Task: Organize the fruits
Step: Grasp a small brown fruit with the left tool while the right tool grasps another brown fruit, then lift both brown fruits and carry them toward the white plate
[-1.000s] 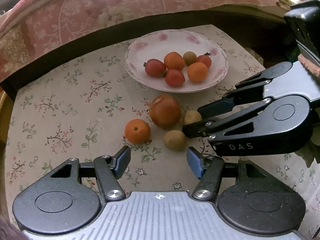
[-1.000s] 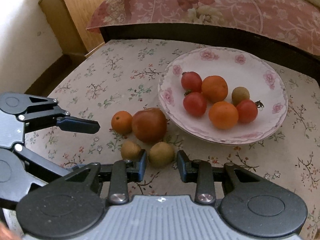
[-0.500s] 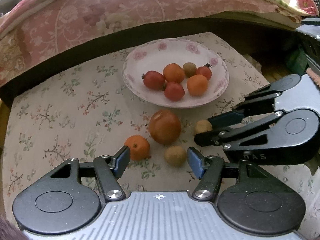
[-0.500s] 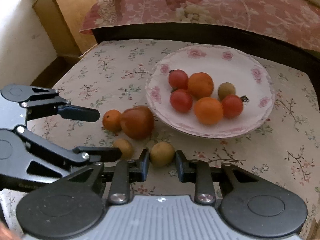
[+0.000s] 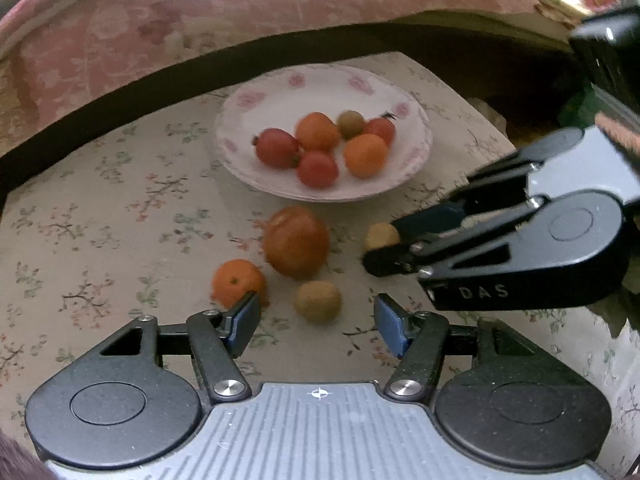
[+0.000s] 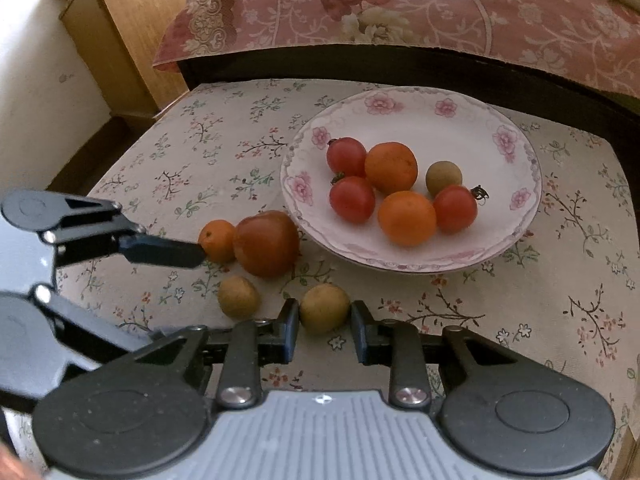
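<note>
Fruit: six on plate (image 6: 516, 148), four loose on tabletop (image 6: 560, 300) lower centre. Right gripper (image 6: 325, 320) brackets a small brown fruit (image 6: 325, 309), jaws not visibly clamped. Left gripper (image 5: 316, 322) released. Risk: round fruit squirts out on closing.

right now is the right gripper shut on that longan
Not shut: right gripper has its fingers either side of the longan, slivers of gap showing, fruit on the cloth.
</note>
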